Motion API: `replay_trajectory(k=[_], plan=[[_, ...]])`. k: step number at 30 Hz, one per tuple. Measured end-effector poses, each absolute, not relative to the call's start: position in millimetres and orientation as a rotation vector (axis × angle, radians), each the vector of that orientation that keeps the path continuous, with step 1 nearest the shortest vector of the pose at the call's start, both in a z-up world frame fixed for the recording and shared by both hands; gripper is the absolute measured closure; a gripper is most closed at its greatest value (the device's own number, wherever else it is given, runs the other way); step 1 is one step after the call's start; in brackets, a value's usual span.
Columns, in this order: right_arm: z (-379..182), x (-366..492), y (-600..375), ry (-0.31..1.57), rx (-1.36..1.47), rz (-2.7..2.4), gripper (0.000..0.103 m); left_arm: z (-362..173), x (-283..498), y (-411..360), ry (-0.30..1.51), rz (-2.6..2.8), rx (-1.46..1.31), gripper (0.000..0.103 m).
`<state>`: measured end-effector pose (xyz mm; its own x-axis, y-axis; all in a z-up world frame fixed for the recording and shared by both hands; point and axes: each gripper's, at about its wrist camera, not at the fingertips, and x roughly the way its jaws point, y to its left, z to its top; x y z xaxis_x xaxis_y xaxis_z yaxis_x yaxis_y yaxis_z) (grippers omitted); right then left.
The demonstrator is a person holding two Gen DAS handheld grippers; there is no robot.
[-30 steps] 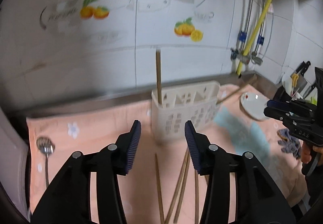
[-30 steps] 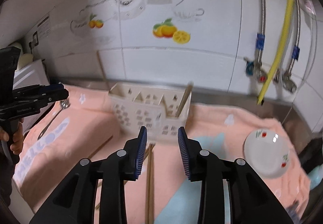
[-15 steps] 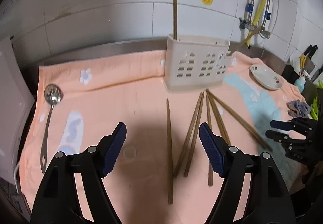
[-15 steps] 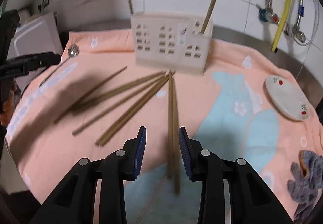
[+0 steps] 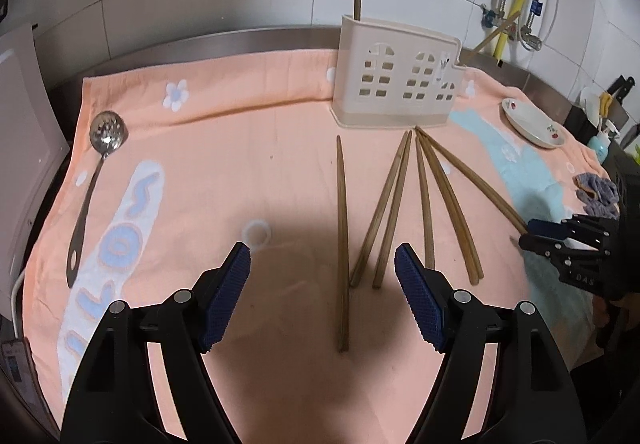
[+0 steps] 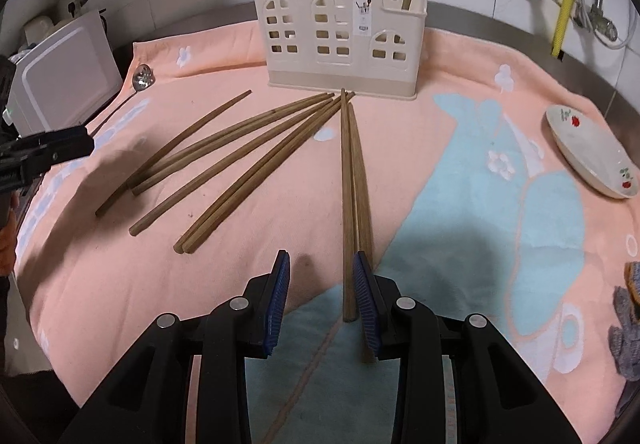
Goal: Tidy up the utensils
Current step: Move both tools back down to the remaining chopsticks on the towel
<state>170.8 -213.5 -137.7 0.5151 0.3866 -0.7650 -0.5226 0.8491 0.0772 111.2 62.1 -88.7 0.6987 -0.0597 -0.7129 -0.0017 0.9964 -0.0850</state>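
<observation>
Lying fanned on the peach towel [image 5: 248,148], the loose chopsticks are all pointing their thin tips toward the white holder [image 5: 394,78] at the far side, thick ends toward the near edge. Two more are already standing in the holder, one at each end.

The single chopstick [image 5: 341,240] on the left of the fan is running near-to-far, its long axis almost in line with the left gripper [image 5: 322,294]. Its thick end is lying between that gripper's blue pads, which are standing wide apart and gripping nothing.

In the right wrist view, a pair of chopsticks [image 6: 354,196] on the right of the fan is lying the same way. The right gripper [image 6: 322,294] is sitting over the near ends with its jaws only partly apart, nothing clamped; one stick is showing in the gap, the other running under the right pad.

Judging by this, each hand is nearest its own stick, and both picks are turning on jaws straddling a stick lengthwise.

A slotted spoon [image 5: 94,180] is lying well apart at the towel's left edge.
</observation>
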Motion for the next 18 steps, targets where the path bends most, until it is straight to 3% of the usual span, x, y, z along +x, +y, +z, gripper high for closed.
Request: replay_trajectory(k=[11, 16, 18], plan=[[-143.5, 174.9, -215.5, 0.887, -0.181, 0.534, 0.074, -104.3, 100.3, 62.2, 0.836, -0.049, -0.079, 0.029], [-143.4, 176.6, -218.4, 0.889, -0.175, 0.524, 0.087, -114.5, 100.1, 57.4, 0.865, -0.061, -0.062, 0.031], [-143.3, 176.1, -220.2, 0.89, -0.173, 0.52, 0.091, -118.8, 101.1, 56.6, 0.878, -0.07, -0.066, 0.037]])
